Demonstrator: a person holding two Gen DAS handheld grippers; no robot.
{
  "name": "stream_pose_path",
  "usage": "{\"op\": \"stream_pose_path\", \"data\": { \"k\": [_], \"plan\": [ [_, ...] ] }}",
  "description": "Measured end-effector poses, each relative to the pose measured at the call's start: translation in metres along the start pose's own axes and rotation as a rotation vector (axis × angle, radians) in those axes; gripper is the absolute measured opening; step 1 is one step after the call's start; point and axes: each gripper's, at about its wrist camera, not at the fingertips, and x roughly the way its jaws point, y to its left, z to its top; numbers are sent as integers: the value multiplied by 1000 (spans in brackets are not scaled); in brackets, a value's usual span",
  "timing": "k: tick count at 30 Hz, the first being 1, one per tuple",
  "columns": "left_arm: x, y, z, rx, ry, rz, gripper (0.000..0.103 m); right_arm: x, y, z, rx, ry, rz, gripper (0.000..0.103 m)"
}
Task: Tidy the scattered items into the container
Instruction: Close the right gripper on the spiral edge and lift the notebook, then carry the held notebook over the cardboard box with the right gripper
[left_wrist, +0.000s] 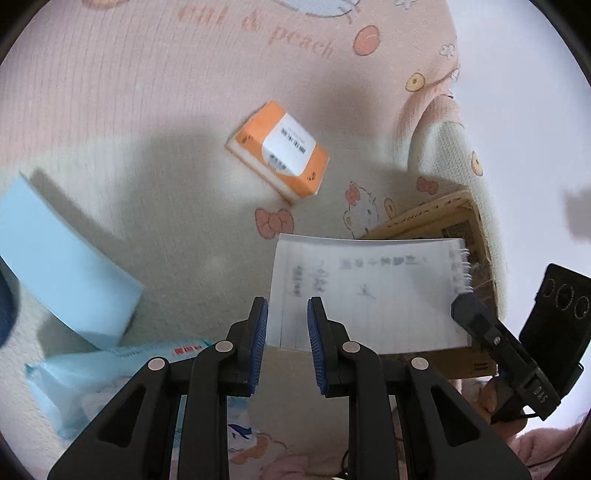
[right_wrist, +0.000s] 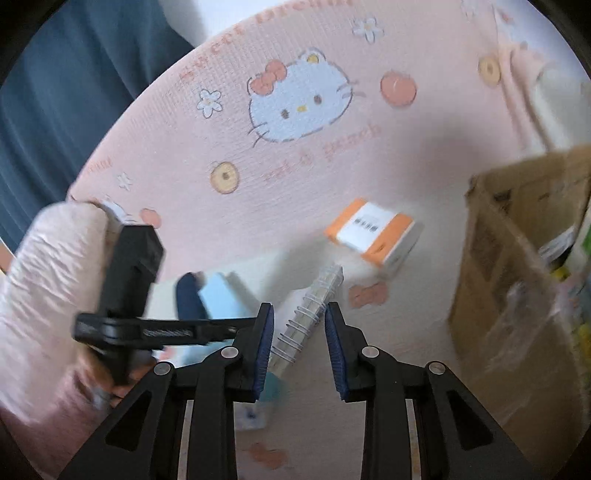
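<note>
Pink cartoon-print blanket (right_wrist: 295, 155) underlies everything. Cardboard box (right_wrist: 517, 280) at right edge. Spiral notebook (left_wrist: 369, 291) lifted, near box. Orange carton (left_wrist: 279, 151) beyond, on blanket. Left gripper (left_wrist: 284, 343) fingers pinching notebook edge; right gripper (right_wrist: 300, 347) fingers pinching its spiral binding.

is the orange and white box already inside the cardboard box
No, the orange and white box lies out on the pink patterned mat, apart from the cardboard box.
</note>
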Motion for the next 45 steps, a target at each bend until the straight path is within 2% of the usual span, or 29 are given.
{"op": "stream_pose_path", "data": {
  "k": [2, 3, 7, 10, 13, 16, 18, 20, 23, 24, 26, 29, 31, 33, 35, 38, 39, 42, 45],
  "plan": [
    [8, 4, -3, -16, 18, -7, 25, 5, -1, -3, 48, 23, 32, 26],
    [10, 5, -5, -19, 25, 1, 25, 7, 0, -5, 59, 26, 20, 26],
    [26, 7, -9, -23, 64, 22, 25, 20, 2, -11, 75, 87, -113, 22],
    [29, 8, -10, -22, 58, 16, 22, 21, -4, -11, 126, 102, -105, 12],
    [30, 6, -9, -34, 48, -62, 22, 26, -16, -13, 251, 144, -68, 11],
    [31, 6, -8, -70, 19, -65, 23, 27, -22, -12, 327, 151, -24, 11],
    [33, 10, -9, -112, -3, -61, 28, 23, -21, -10, 341, 140, -9, 11],
    [32, 15, -13, -159, -32, -64, 32, 16, -13, -4, 307, 116, -31, 11],
    [27, 19, -18, -207, -91, -99, 47, 5, -3, 6, 267, 71, -59, 11],
    [25, 20, -20, -217, -108, -114, 52, 0, -1, 11, 261, 53, -64, 11],
    [23, 22, -23, -243, -126, -159, 54, -9, 2, 20, 271, 17, -54, 11],
    [23, 31, -27, -343, -168, -275, 55, -21, 3, 31, 301, -49, -39, 11],
    [24, 37, -29, -422, -205, -378, 57, -26, 3, 35, 330, -83, -33, 11],
    [26, 40, -30, -473, -228, -467, 58, -27, -1, 34, 362, -99, -7, 11],
    [28, 37, -28, -500, -246, -520, 58, -27, -5, 33, 396, -100, 32, 11],
    [28, 31, -24, -471, -239, -498, 57, -24, -12, 29, 449, -93, 82, 11],
    [27, 29, -24, -463, -243, -485, 55, -23, -13, 28, 456, -91, 74, 11],
    [24, 24, -23, -435, -249, -383, 30, -22, -13, 28, 424, -88, 17, 11],
    [20, 20, -23, -416, -260, -366, 27, -24, -8, 29, 376, -92, -35, 11]
  ]
}}
